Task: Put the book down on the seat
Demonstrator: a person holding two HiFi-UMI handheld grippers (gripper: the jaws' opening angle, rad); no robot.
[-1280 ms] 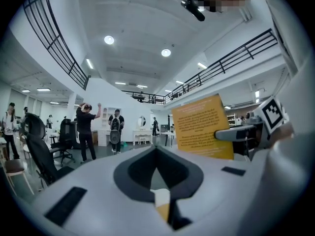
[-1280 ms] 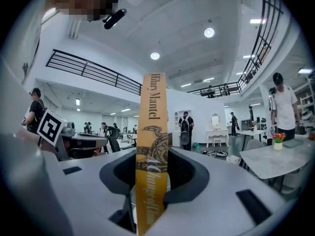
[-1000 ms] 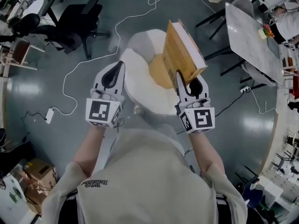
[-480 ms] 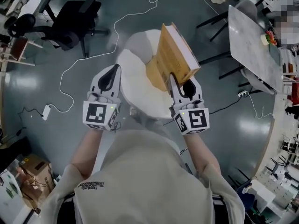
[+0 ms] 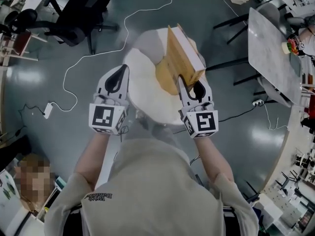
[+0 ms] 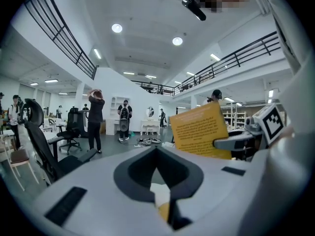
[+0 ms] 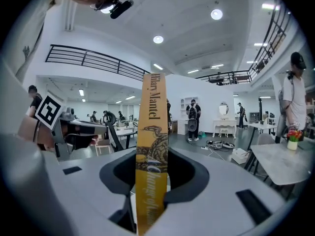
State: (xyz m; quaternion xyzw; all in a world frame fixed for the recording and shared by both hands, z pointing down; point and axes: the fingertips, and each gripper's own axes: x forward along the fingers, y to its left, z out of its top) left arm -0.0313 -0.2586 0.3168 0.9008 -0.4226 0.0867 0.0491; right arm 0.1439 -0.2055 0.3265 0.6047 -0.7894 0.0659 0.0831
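Note:
A thick yellow book (image 5: 183, 58) stands nearly upright over the round white seat (image 5: 142, 90), its lower end close to the cushion. My right gripper (image 5: 189, 85) is shut on the book's near edge. In the right gripper view the yellow spine (image 7: 151, 146) runs up between the jaws. My left gripper (image 5: 119, 78) hovers over the seat's left side, jaws together and holding nothing. From the left gripper (image 6: 157, 149) view, the book's back cover (image 6: 199, 131) shows at the right, with a right gripper finger (image 6: 236, 142) against it.
A black office chair (image 5: 81, 14) stands at the far left, and a white cable (image 5: 98, 45) trails over the grey floor. A grey table (image 5: 275, 48) sits to the right. People stand far off in the hall (image 6: 94, 119).
The book and my right gripper have shifted a little left and lower over the seat, and the book stands more upright. The left gripper has hardly moved.

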